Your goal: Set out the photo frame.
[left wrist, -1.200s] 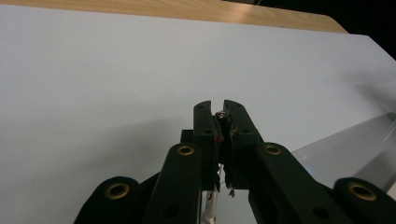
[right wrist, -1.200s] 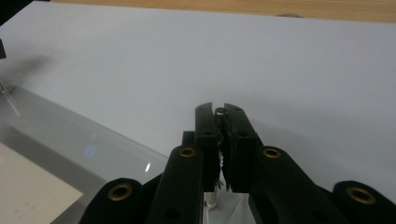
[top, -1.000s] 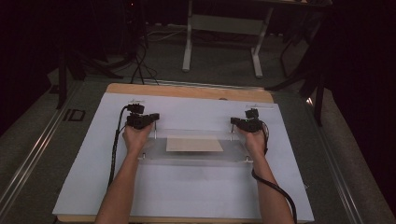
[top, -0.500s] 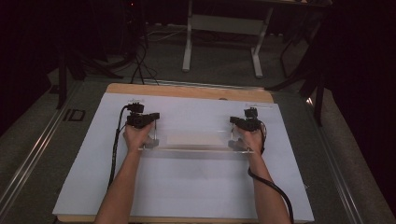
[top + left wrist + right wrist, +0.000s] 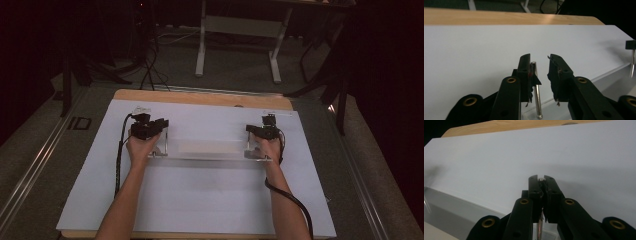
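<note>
Jaws of left gripper (image 5: 541,72) have just been opening, metal post (image 5: 537,96) loose between them; right gripper (image 5: 541,195) clamped on its post (image 5: 541,179). Clear tray (image 5: 210,157) likely set down mid-table.

"ID" in black outline letters on grey floor mat (image 5: 80,123) left of table; nothing else legible.

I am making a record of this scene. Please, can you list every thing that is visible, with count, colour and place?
clear tray: one, transparent, middle of the white sheet
metal posts: two seen, silver, upright at the tray's ends
white sheet: one, white, covers the table
table: one, light wood, far edge bare
desk frame: one, white, on the floor behind
left claw: black, jaws just opened, post between them
right claw: black, shut on a post
forearms: two, bottom
</note>
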A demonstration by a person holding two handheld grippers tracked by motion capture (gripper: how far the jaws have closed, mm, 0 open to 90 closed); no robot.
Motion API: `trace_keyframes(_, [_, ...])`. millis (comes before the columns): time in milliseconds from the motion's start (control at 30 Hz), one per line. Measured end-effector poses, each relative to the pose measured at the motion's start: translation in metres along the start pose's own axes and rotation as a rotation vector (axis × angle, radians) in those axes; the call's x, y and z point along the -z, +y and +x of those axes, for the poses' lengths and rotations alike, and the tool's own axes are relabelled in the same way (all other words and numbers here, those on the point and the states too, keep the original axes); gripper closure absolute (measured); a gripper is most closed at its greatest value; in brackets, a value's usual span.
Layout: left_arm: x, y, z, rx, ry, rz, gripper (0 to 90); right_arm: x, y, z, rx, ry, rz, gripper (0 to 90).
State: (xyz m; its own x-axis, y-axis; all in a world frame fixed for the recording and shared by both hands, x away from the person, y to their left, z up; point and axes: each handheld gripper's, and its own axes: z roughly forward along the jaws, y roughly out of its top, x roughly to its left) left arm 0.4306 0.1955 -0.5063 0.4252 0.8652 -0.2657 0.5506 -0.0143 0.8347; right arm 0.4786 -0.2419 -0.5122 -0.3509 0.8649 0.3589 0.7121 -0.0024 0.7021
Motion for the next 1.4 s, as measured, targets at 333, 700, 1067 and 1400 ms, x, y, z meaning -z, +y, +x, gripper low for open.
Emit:
trace_keyframes(333, [0.023, -0.005, -0.004, -0.069, -0.006, -0.052, 61.3, 0.0, 0.0, 0.0, -0.009, 0.004, 0.006, 85.7])
trace_keyframes(700, [0.047, -0.017, -0.004, -0.13, 0.001, -0.092, 58.5, 0.0, 0.0, 0.0, -0.011, 0.003, 0.008, 85.7])
trace_keyframes(1067, [0.057, -0.03, -0.003, -0.128, -0.015, -0.103, 56.8, -0.001, 0.0, 0.0, -0.014, 0.007, 0.003, 85.7])
trace_keyframes(1400, [0.064, -0.041, -0.006, -0.144, -0.054, -0.094, 56.2, -0.001, 0.0, -0.001, -0.017, 0.008, 0.006, 85.7])
